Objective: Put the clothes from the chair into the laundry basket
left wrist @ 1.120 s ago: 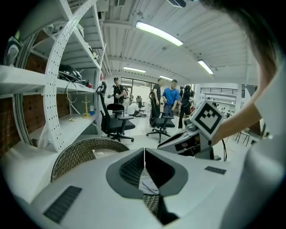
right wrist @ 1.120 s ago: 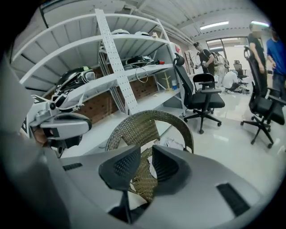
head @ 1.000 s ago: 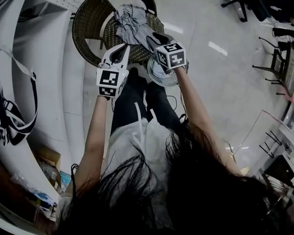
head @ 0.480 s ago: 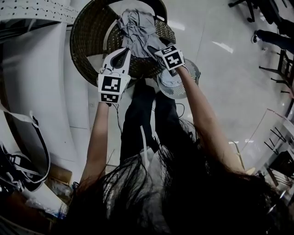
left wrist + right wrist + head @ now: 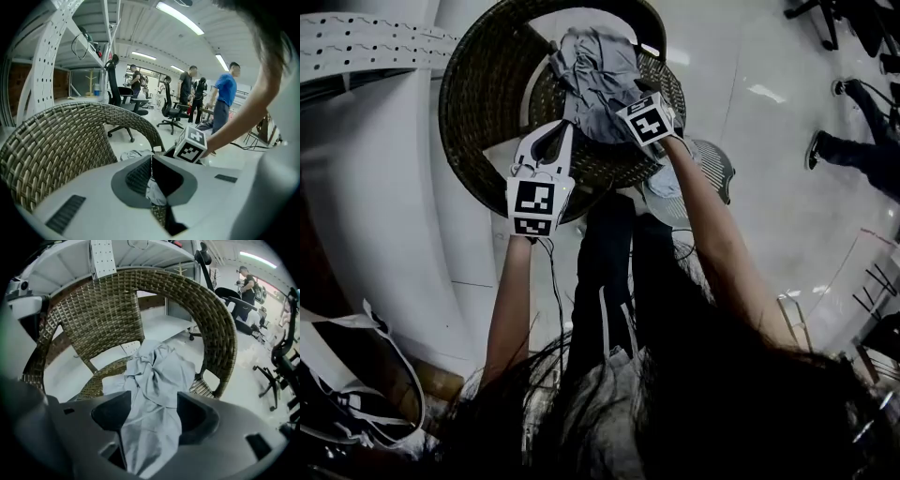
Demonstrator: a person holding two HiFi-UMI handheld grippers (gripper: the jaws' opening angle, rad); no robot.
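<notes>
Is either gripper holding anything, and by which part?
Nothing is held. The right gripper has just been opening its jaws, the grey garment between them ungripped; the left gripper is shut, empty.

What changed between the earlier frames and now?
The left gripper and right gripper came down toward the chair. The right one now straddles the grey garment. Its fingers have just been opening, with cloth between them but not pinched. The left gripper stayed shut and empty. Garment and chair stayed put.
</notes>
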